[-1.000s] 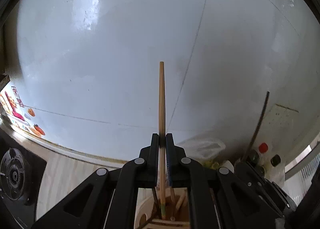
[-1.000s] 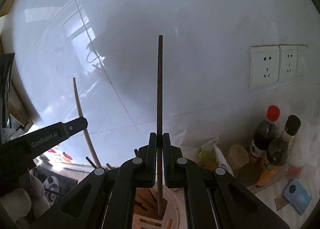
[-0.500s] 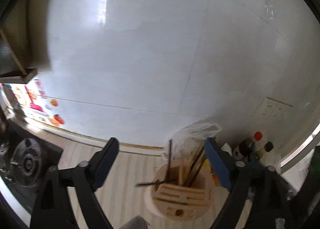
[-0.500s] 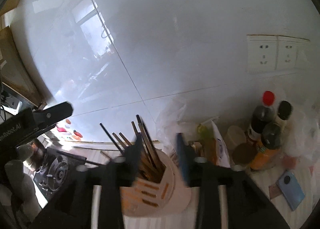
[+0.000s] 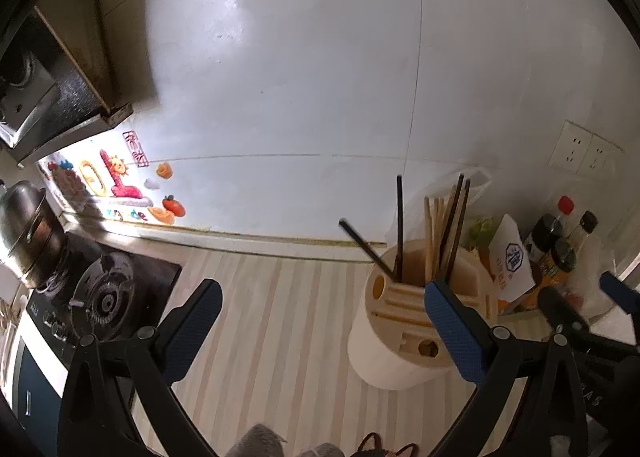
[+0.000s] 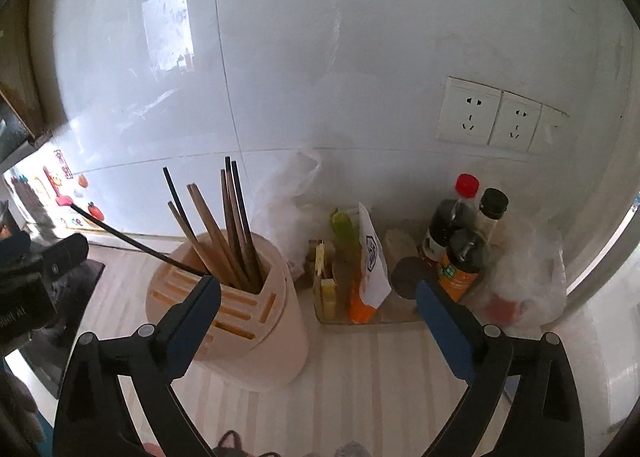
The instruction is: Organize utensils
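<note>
Both the left tongs (image 5: 320,331) and right tongs (image 6: 316,321) are opening wide, nothing between them. Chopsticks (image 6: 228,229) stand in the holder (image 6: 256,337) just ahead: light, stiff, slippery; best pinched mid-shaft.

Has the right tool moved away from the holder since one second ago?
Yes. The right tool has backed off: the holder, then hidden under it, now stands whole before the wall socket, and the opening jaws are empty.

Little can be read: a red sticker (image 5: 135,146) on the wall tiles carries Chinese characters too blurred to make out, the white packet (image 6: 372,257) shows a blue hexagon logo with illegible print, and the bottle labels stay unreadable.
</note>
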